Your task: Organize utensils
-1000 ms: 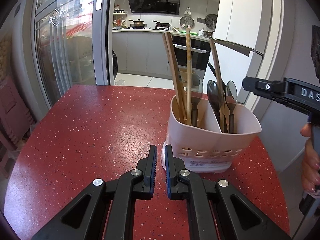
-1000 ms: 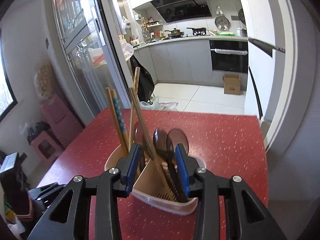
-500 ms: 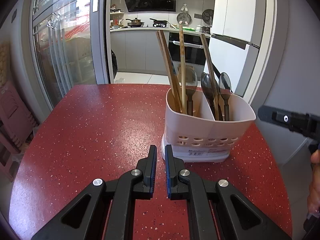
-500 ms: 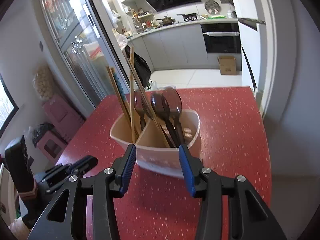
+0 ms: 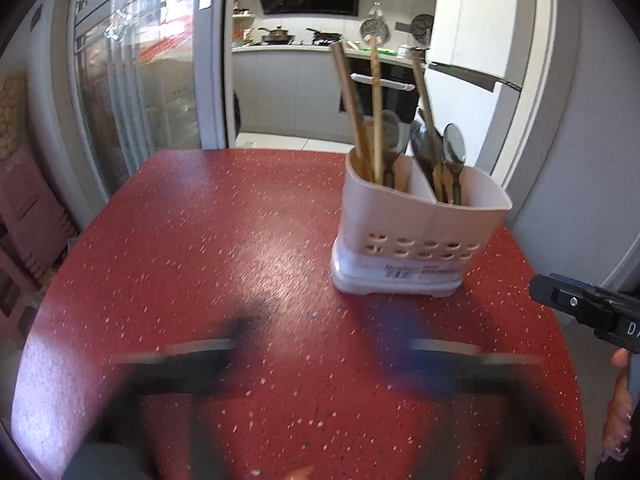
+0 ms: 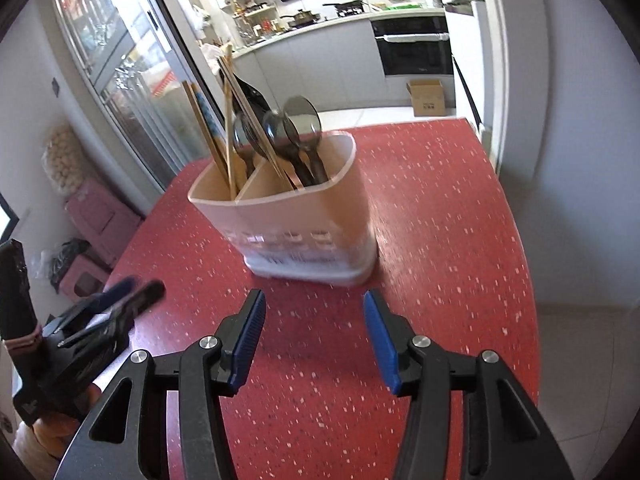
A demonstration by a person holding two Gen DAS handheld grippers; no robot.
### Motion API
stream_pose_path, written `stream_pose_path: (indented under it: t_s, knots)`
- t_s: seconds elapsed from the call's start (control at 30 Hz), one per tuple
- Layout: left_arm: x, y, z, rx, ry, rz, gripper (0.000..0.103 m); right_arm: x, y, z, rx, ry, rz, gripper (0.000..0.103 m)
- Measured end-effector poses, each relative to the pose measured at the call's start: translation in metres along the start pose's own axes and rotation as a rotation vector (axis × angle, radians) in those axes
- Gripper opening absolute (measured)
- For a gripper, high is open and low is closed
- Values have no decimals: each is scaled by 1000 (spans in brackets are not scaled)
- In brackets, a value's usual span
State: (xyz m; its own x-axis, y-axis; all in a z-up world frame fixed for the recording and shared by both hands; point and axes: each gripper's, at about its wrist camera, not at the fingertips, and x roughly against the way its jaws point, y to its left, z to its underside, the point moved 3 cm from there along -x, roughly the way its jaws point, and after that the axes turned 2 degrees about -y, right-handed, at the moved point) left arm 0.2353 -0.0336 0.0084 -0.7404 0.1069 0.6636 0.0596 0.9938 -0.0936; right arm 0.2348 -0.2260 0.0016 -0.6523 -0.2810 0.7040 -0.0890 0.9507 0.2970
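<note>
A pale pink two-compartment utensil holder (image 5: 416, 236) stands on the red speckled table (image 5: 224, 240). Wooden chopsticks (image 5: 352, 108) stand in its left compartment with one spoon, and dark spoons (image 5: 452, 152) in its right one, with one chopstick. The holder also shows in the right wrist view (image 6: 304, 224). My left gripper (image 5: 320, 352) is blurred by motion, its fingers wide apart and empty, well short of the holder. My right gripper (image 6: 314, 340) is open and empty just in front of the holder. It also shows at the right edge of the left wrist view (image 5: 588, 312).
The table's right edge (image 6: 528, 280) drops to a tiled floor. Glass doors (image 5: 132, 80) stand at the left, pink stools (image 6: 96, 220) beside the table. A kitchen counter with an oven (image 6: 412, 48) lies beyond, a cardboard box (image 6: 428, 96) on the floor.
My left gripper has opened from shut and pulled back from the holder. My right gripper has backed away from over the holder and stayed open.
</note>
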Motion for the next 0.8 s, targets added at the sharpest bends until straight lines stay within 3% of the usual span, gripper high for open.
stream_pose_path:
  t_s: [0.03,0.23,0.4,0.6,0.8]
  knots:
    - [5,1,2,9,-29,-1,103,1,0,4,1,0,6,55]
    - [13,4,17,4,-24,-1,103,9,4,23,10,-19,37,62]
    - [23,2,31,-14,-47,-16,103,20,9,37,42,-66,96,81]
    - [34,0,42,-30,-84,-35,103,31,12,50,57,-153,200,84]
    - [38,4,47,-35,-116,-61,103,40,15,57,70,-249,237,86]
